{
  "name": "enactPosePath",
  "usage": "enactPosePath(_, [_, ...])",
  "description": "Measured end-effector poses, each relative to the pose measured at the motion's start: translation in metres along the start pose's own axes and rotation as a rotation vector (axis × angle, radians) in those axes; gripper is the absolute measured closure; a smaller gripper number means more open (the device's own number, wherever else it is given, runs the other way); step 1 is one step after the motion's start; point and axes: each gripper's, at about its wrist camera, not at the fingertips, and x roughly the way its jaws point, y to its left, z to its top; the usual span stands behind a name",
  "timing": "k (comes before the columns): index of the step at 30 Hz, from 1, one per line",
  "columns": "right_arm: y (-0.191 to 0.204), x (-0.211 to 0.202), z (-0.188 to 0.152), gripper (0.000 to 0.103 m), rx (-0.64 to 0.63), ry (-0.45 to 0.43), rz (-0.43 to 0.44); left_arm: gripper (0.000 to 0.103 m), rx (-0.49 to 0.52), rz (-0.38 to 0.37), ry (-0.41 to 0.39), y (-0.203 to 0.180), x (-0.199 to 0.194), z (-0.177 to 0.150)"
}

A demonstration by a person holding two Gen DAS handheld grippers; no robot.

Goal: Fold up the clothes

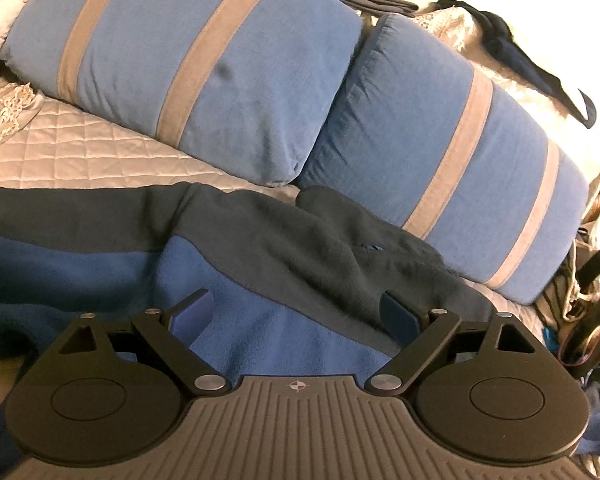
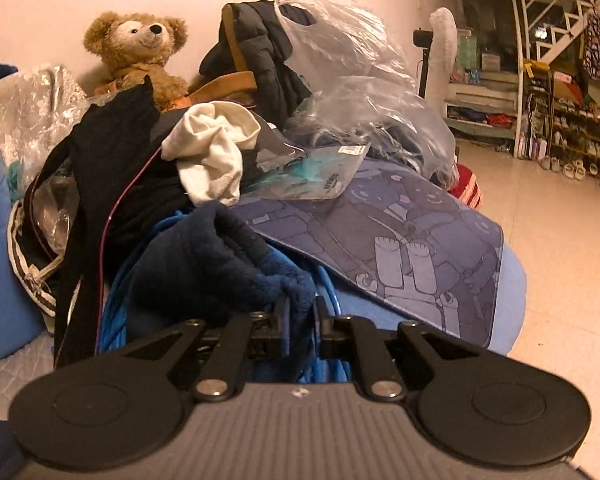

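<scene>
Right wrist view: the right gripper [image 2: 300,320] is seen nearly closed, its jaws pinched on a fold of a dark navy fleece garment [image 2: 216,264]. The gathered fleece is bunched just ahead of the fingers, above a coil of blue cable [image 2: 332,356] and beside a heap of clutter — a white cloth [image 2: 212,152], plastic bags [image 2: 348,60], a printed mat [image 2: 400,232] and a teddy bear [image 2: 140,52] at the back.

Left wrist view: the left gripper [image 1: 296,312] is held wide open with nothing between its fingers, hovering just over the same two-tone fleece, which is spread on a quilted bed [image 1: 80,148] in front of two blue striped pillows [image 1: 204,64].

Only a small fold appears to be pinched, so it is judged that the thick fleece could slip free if pulled. The cable lies right by the jaws — it could be snagged and dragged along. With the other end unheld, the garment could be bunched rather than folded flat.
</scene>
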Motion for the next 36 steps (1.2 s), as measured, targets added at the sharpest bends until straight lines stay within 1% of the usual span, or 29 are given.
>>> enactPosePath(1, [0.001, 0.000, 0.001, 0.081, -0.008, 0.000, -0.011, 0.011, -0.001, 0.000, 0.000, 0.000, 0.000, 0.000])
enactPosePath(2, [0.002, 0.000, 0.001, 0.065, -0.016, 0.002, -0.032, 0.011, -0.003, 0.000, 0.001, 0.000, 0.000, 0.000])
enactPosePath(3, [0.004, -0.002, 0.001, 0.051, -0.021, 0.010, -0.061, 0.012, -0.005, 0.000, 0.001, 0.000, 0.000, 0.000])
enactPosePath(4, [0.006, -0.004, -0.001, 0.028, -0.022, 0.020, -0.089, 0.012, -0.006, 0.000, 0.002, 0.000, 0.001, 0.000])
enactPosePath(5, [0.007, -0.006, -0.002, 0.017, -0.022, 0.030, -0.117, 0.012, -0.008, -0.001, 0.002, 0.000, 0.001, 0.000])
enactPosePath(6, [0.009, -0.010, -0.002, 0.002, -0.024, 0.034, -0.125, 0.011, -0.008, -0.002, 0.001, -0.001, 0.001, 0.001])
enactPosePath(7, [0.012, -0.015, -0.002, 0.000, -0.025, 0.031, -0.114, 0.011, -0.008, -0.003, -0.001, -0.001, 0.000, 0.000])
enactPosePath(12, [0.038, -0.047, -0.001, 0.000, -0.071, -0.011, -0.046, 0.012, -0.008, -0.007, -0.003, 0.000, 0.000, -0.001])
enactPosePath(16, [0.070, -0.080, 0.002, 0.000, -0.101, -0.063, 0.072, 0.011, 0.010, -0.010, -0.040, -0.001, -0.002, -0.003])
enactPosePath(21, [0.117, -0.118, 0.004, 0.000, -0.109, -0.073, 0.277, 0.011, 0.026, 0.006, -0.094, -0.004, -0.019, 0.010])
enactPosePath(24, [0.150, -0.141, 0.003, 0.000, -0.147, -0.090, 0.383, 0.011, 0.046, 0.014, -0.112, -0.010, -0.036, 0.027])
enactPosePath(27, [0.183, -0.162, 0.003, 0.000, -0.193, -0.103, 0.489, 0.011, 0.099, 0.018, -0.139, -0.021, -0.056, 0.048])
enactPosePath(31, [0.219, -0.188, 0.006, 0.000, -0.202, -0.107, 0.616, 0.011, 0.141, 0.022, -0.186, -0.033, -0.082, 0.080])
enactPosePath(36, [0.252, -0.223, 0.021, 0.000, -0.185, -0.132, 0.704, 0.011, 0.166, 0.017, -0.251, -0.044, -0.113, 0.115])
